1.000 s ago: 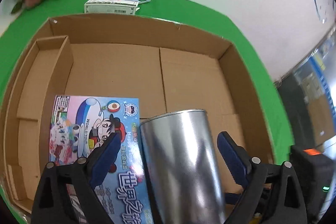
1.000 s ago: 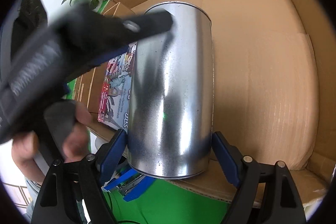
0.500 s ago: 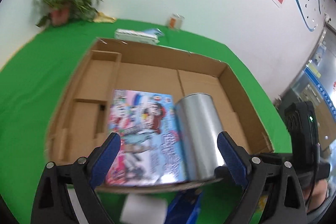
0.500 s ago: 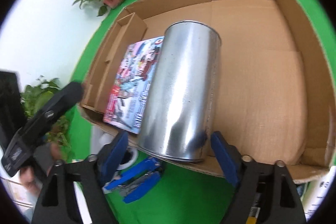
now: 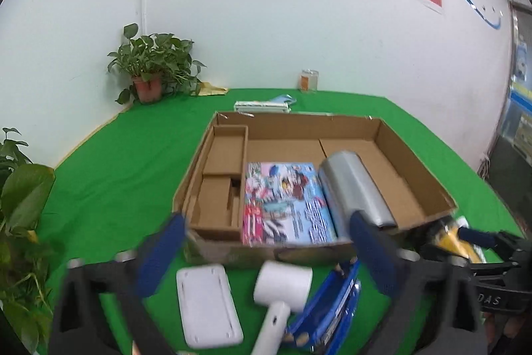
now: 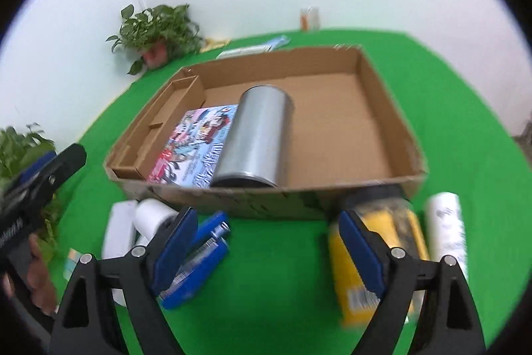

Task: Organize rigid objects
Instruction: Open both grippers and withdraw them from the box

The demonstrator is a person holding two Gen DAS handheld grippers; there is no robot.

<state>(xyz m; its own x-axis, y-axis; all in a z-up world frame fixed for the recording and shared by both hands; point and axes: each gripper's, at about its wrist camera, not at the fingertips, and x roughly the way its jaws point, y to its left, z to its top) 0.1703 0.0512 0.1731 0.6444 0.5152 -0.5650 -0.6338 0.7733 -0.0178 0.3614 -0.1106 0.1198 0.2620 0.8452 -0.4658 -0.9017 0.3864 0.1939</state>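
Left gripper (image 5: pixel 262 258): spread wide, holding nothing, above the desk's near edge.
Right gripper (image 6: pixel 266 245): spread wide, also holding nothing.
Box (image 6: pixel 395 118): ahead of both grippers; a metal can (image 6: pixel 254 138) lies on its side inside, beside a picture book (image 6: pixel 196 142).
Waiting things: white mallet (image 5: pixel 282 295), white pad (image 5: pixel 206 305) and blue stapler (image 6: pixel 199 258) below the left gripper; yellow jar (image 6: pixel 399 228) and white bottle (image 6: pixel 447 228) by the right one.
Key relation: the jar lies just ahead of the right gripper's right finger, long axis pointing toward the box, so the right hand looks nearer to it.
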